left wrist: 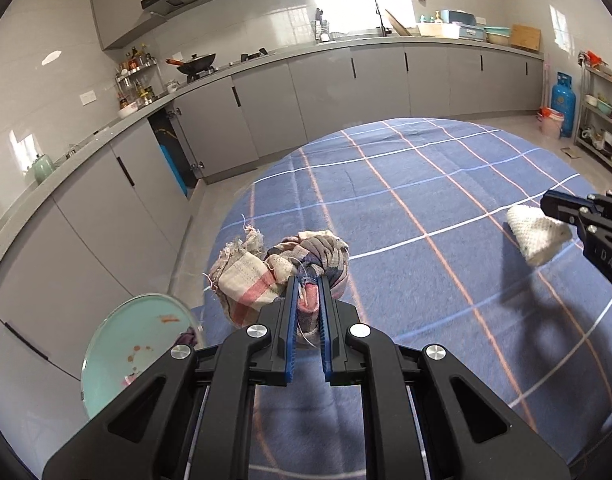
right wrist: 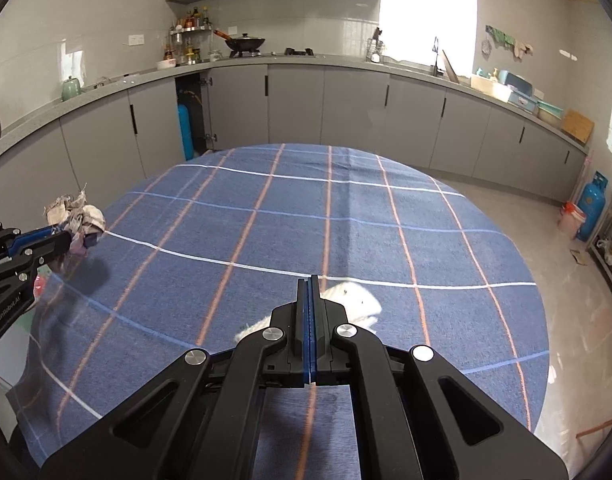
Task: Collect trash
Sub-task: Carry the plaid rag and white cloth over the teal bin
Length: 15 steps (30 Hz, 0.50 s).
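My left gripper is shut on a crumpled plaid rag in cream, pink and grey, held up over the left edge of the round table's blue checked tablecloth. From the right wrist view the same rag hangs in the left gripper at the far left. My right gripper has its jaws pressed together, with a white knitted cloth just under the tips. In the left wrist view that white cloth hangs from the right gripper above its shadow.
A round pale-green container with scraps inside sits below the table's left edge. Grey cabinets and a counter ring the room, one door open. A blue gas cylinder, a bucket and a metal shelf stand at the right.
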Tool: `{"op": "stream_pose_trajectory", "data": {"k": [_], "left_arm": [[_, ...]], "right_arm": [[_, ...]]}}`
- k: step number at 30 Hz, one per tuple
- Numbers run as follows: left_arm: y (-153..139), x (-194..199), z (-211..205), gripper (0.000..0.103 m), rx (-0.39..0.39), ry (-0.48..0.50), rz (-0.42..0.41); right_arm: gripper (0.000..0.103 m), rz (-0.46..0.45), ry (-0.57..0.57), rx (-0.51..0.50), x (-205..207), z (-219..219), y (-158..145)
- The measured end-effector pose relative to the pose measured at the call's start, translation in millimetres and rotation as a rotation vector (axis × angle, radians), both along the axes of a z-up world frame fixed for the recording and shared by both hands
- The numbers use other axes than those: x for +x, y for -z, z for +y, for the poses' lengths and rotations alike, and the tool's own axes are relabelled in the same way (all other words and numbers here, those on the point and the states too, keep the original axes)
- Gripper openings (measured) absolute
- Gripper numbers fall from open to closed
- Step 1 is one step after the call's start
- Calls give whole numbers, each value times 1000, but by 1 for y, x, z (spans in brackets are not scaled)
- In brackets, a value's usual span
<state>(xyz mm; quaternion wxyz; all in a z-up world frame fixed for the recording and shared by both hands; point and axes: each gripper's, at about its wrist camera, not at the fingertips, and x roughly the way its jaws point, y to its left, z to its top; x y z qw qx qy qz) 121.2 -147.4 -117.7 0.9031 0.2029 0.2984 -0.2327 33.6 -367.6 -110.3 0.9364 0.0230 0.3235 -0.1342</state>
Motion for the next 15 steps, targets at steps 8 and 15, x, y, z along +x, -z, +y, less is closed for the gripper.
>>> {"op": "stream_pose_trajectory", "data": {"k": [8, 15], "left_arm": [[-10, -1, 32, 10, -2, -60, -26], [-16, -1, 57, 10, -8, -108, -38]], "right_arm": [[1, -17, -66, -6, 8, 26, -10], [1, -32, -126, -24, 14, 51, -20]]}}
